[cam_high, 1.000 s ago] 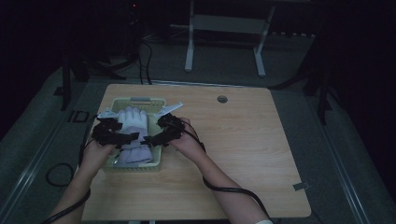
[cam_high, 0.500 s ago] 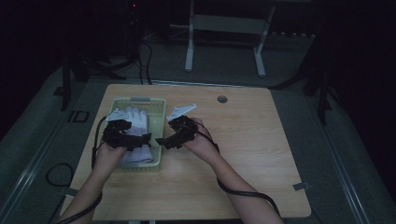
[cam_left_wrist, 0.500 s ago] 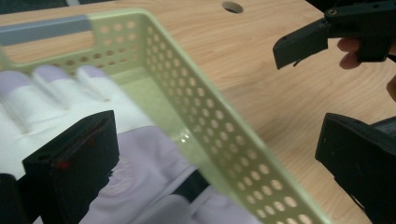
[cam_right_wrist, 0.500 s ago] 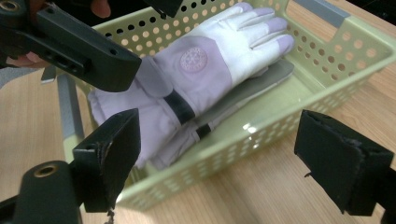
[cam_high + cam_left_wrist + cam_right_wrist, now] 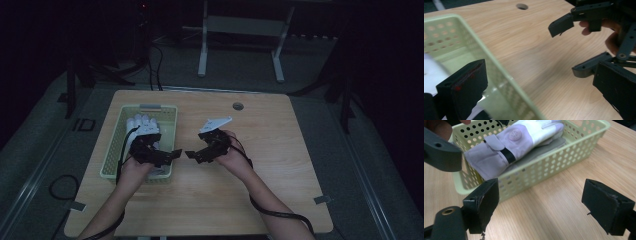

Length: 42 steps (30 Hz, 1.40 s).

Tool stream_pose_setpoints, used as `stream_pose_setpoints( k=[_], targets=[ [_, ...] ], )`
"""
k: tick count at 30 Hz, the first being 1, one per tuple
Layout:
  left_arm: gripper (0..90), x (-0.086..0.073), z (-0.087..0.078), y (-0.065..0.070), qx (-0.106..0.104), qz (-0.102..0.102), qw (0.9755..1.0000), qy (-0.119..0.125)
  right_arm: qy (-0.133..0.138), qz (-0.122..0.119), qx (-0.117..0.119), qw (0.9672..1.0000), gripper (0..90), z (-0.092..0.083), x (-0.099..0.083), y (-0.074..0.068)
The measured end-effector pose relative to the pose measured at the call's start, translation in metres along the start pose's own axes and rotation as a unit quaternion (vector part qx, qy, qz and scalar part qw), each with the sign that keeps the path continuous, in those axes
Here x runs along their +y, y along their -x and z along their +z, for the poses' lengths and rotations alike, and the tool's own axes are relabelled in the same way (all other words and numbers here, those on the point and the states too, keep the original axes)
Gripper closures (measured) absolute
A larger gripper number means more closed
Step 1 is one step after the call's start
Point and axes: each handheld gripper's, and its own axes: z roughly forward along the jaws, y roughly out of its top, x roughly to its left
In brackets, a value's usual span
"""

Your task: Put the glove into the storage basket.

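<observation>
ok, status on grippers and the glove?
Left gripper open, empty. Right gripper open, empty. Glove lying in basket. Nothing in the way.

High overview; two close, perhaps blurred, basket (image 5: 564,157) views.

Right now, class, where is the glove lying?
In the high view the glove lies inside the pale green basket on the table's left half, just beyond the left gripper; the right gripper view shows it on other fabric there.

Black claws (image 5: 181,154), trailing black cables, bare forearms
</observation>
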Motion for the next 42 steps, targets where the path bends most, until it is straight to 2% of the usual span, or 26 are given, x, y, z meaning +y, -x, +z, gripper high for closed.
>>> stream_pose_setpoints(
  k=[1, 4, 5, 11, 17, 19, 20, 24, 25, 28, 33, 36, 39, 42],
  targets=[
    [0.0, 0.000, 0.000, 0.000, 0.000, 0.000, 1.0000, 0.000, 0.000, 0.000, 0.000, 1.0000, 14.4, 0.000, 0.000, 0.000],
    [0.0, 0.000, 0.012, 0.018, -0.015, 0.013, 0.9998, -0.004, 0.003, 0.008, -0.003, 1.0000, 14.4, -0.009, -0.011, 0.006],
    [0.0, 0.000, 0.012, 0.018, -0.015, 0.013, 0.9998, -0.004, 0.003, 0.008, -0.003, 1.0000, 14.4, -0.009, -0.011, 0.006],
    [0.0, -0.001, 0.026, 0.042, -0.034, 0.030, 0.9989, -0.006, 0.004, 0.013, -0.009, 0.9999, 14.5, -0.022, -0.030, 0.015],
    [0.0, -0.006, 0.041, 0.058, -0.037, 0.043, 0.9983, -0.013, -0.003, 0.017, -0.013, 0.9998, 14.5, -0.031, -0.048, 0.021],
    [0.0, -0.007, 0.042, 0.060, -0.038, 0.045, 0.9982, -0.013, -0.004, 0.016, -0.014, 0.9998, 14.5, -0.033, -0.052, 0.021],
    [0.0, -0.009, 0.046, 0.066, -0.037, 0.053, 0.9978, -0.018, -0.004, 0.017, -0.015, 0.9997, 14.5, -0.034, -0.054, 0.022],
    [0.0, -0.014, 0.056, 0.074, -0.041, 0.065, 0.9967, -0.026, 0.001, 0.012, -0.008, 0.9999, 14.6, -0.040, -0.074, 0.023],
    [0.0, -0.014, 0.056, 0.074, -0.041, 0.065, 0.9967, -0.026, 0.001, 0.012, -0.008, 0.9999, 14.6, -0.040, -0.074, 0.023],
    [0.0, -0.019, 0.064, 0.081, -0.050, 0.067, 0.9961, -0.029, -0.004, 0.018, -0.010, 0.9998, 14.6, -0.045, -0.089, 0.024],
    [0.0, -0.027, 0.071, 0.087, -0.058, 0.073, 0.9952, -0.030, 0.001, 0.008, -0.009, 0.9999, 14.7, -0.053, -0.105, 0.025],
    [0.0, -0.032, 0.076, 0.091, -0.066, 0.076, 0.9945, -0.029, -0.010, 0.007, -0.016, 0.9998, 14.7, -0.057, -0.114, 0.027],
    [0.0, -0.037, 0.080, 0.096, -0.078, 0.080, 0.9934, -0.025, -0.002, 0.019, -0.016, 0.9997, 14.6, -0.063, -0.122, 0.029],
    [0.0, -0.041, 0.085, 0.101, -0.086, 0.085, 0.9922, -0.029, -0.001, 0.019, -0.017, 0.9997, 15.1, -0.066, -0.131, 0.030]
  ],
)
